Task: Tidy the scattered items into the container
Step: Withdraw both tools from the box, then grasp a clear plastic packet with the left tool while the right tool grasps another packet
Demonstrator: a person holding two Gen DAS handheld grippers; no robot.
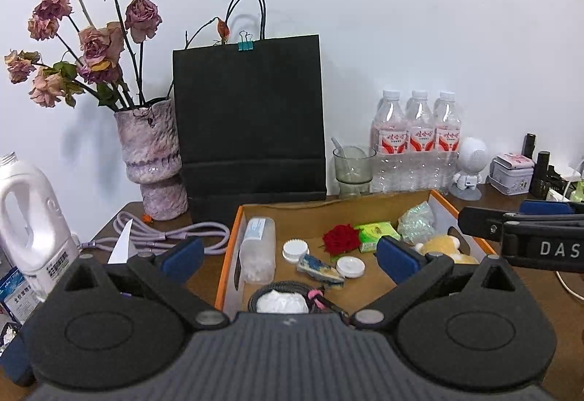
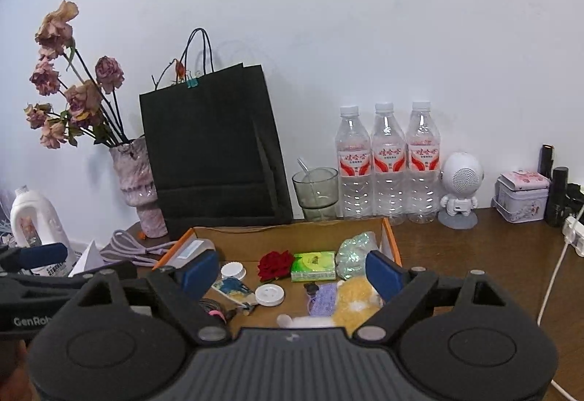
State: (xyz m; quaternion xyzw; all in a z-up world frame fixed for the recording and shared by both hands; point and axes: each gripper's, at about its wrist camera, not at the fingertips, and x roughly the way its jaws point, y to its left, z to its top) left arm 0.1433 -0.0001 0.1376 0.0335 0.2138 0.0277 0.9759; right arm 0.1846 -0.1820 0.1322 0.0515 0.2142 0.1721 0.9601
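Left wrist view: the left gripper hangs with jaws spread and empty over the orange-rimmed cardboard box, which already holds a red fabric rose, a green tissue pack and two white round caps.

Right wrist view: the right gripper is likewise spread, holding nothing; judging by this, a drop-off looks finished, and next comes finding any item left outside the box, such as the lilac coiled cable

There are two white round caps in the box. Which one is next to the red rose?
The ridged white cap, lying just left of the red rose. The other cap lies nearer the camera, beside the blue-and-cream piece.
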